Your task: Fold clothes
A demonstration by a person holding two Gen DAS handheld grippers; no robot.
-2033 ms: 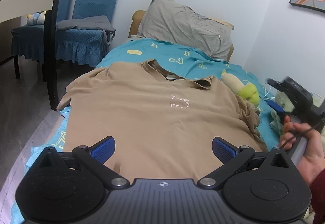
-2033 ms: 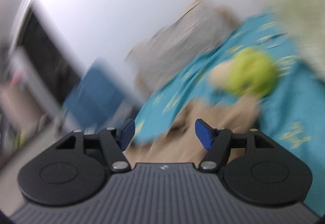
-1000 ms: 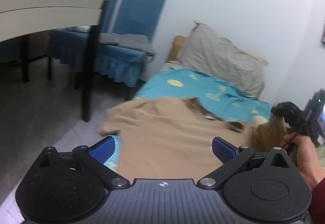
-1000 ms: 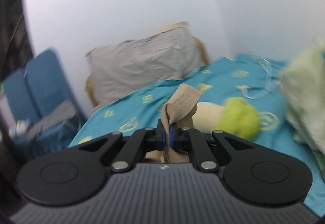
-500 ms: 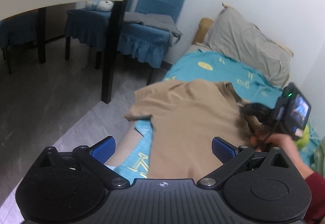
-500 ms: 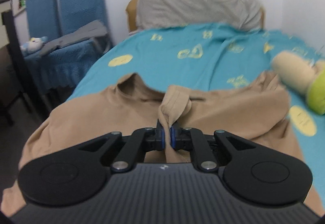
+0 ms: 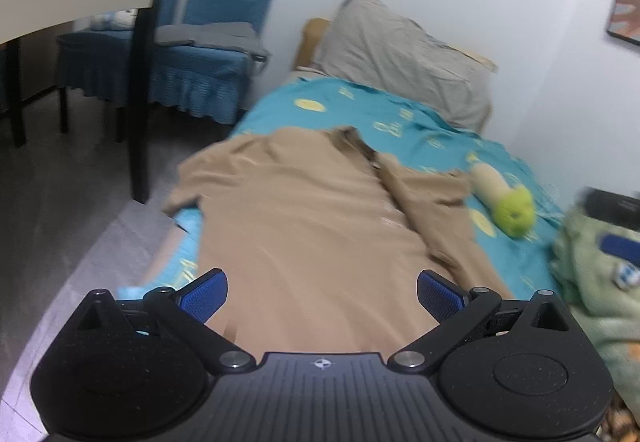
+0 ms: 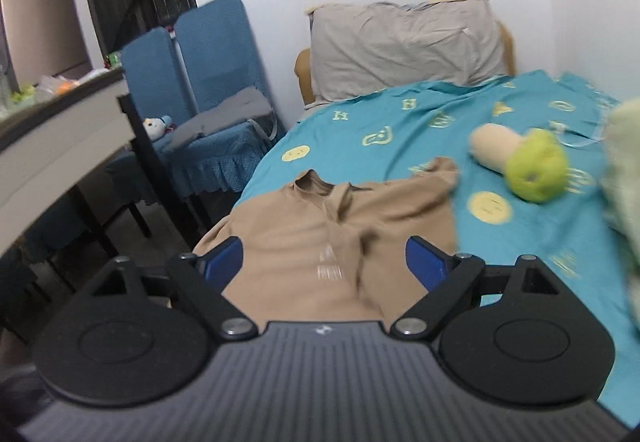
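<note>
Both the left gripper (image 7: 322,292) and the right gripper (image 8: 324,260) hang released over the tan T-shirt (image 7: 316,217), blue ribbed pads spread wide with nothing between them. The soft, wrinkled shirt lies flat on the teal patterned bedsheet (image 8: 400,129), its right sleeve folded inward across the chest. Beyond the shirt's collar a rumpled grey pillow (image 8: 404,45) leans on the wall, with a round green plush toy (image 8: 536,165) beside the shirt's folded shoulder.

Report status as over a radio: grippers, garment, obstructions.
Left gripper open, right gripper open, both empty. Tan shirt flat on bed, right sleeve folded in. Green plush toy beside shirt, not touching.
</note>
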